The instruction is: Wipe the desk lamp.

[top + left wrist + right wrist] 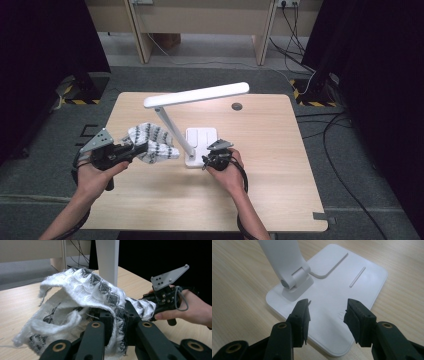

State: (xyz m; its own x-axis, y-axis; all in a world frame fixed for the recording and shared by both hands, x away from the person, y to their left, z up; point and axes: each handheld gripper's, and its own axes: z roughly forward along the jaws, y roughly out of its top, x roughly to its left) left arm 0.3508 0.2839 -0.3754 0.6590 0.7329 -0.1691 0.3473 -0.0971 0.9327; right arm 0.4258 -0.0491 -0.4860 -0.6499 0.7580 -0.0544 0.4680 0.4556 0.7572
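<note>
Crumpled white-and-black knitted cloth (pixel 151 141) off the table, beside upright white desk lamp (pixel 200 137), head level.

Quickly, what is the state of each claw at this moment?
Left claw: closed on the knitted cloth.
Right claw: open, holding nothing, above the lamp base.

The left gripper (pixel 134 150) sits at the left side of the pale wooden table (pixel 280 165), with the white and black knitted cloth (pixel 152 141) clamped between its jaws and draping ahead of them, above the tabletop. Just right of that cloth, the slanted arm of the white folding desk lamp (pixel 172 127) rises from its flat base (pixel 202 140), which rests on the table. The right gripper (pixel 210 159) is at the base's near edge, its spread jaws over the base just right of the hinge (pixel 293 281). A small round grommet (pixel 237 106) lies well behind both grippers.
</note>
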